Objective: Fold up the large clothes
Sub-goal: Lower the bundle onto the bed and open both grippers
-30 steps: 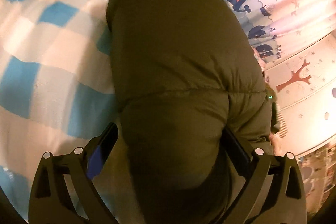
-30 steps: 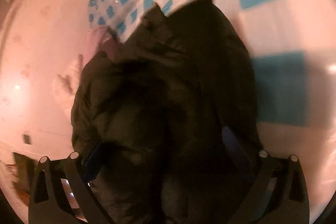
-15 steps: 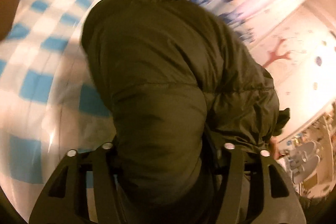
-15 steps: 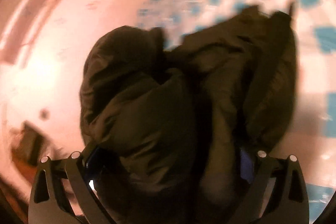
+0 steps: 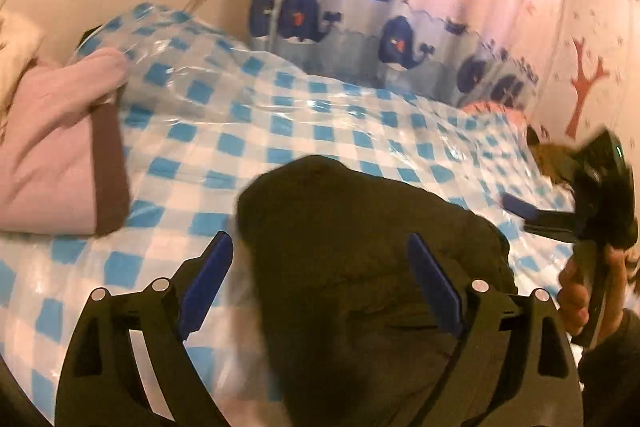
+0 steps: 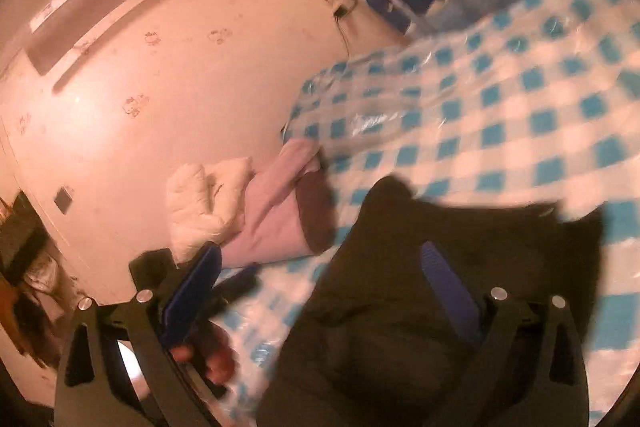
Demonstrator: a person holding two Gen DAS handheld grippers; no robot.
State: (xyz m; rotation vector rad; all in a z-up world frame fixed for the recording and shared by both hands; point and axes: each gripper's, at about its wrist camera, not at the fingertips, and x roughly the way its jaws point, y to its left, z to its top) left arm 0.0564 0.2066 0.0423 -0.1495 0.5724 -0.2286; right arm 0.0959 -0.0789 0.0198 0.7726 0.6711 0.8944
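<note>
looking along the left gripper in the left wrist view: jaws stand wide, having just been opening, w/ blue pads on both sides. dark puffy jacket bulges up between the fingers and runs back under the claw, but the pads don't press on it; there's a gap on the left side and the right pad sits at the fabric's edge. ahead of the claw lies a blue-and-white checked sheet under shiny clear plastic. left of the claw, a pink garment w/ a brown edge rests on the sheet. beyond the sheet hangs a whale-print curtain. far right of the claw, the right gripper is in view, held by a hand.

right wrist view: right gripper also stands spread wide. the jacket lies in front and under the claw, covering the right finger's side; left pad is clear of it, nothing clamped as far as i can see. edges are blurred. ahead and right, the checked sheet. ahead left of the claw, the pink garment and a white quilted item by the wall. low at left, behind the left finger, fingers of a hand show.
</note>
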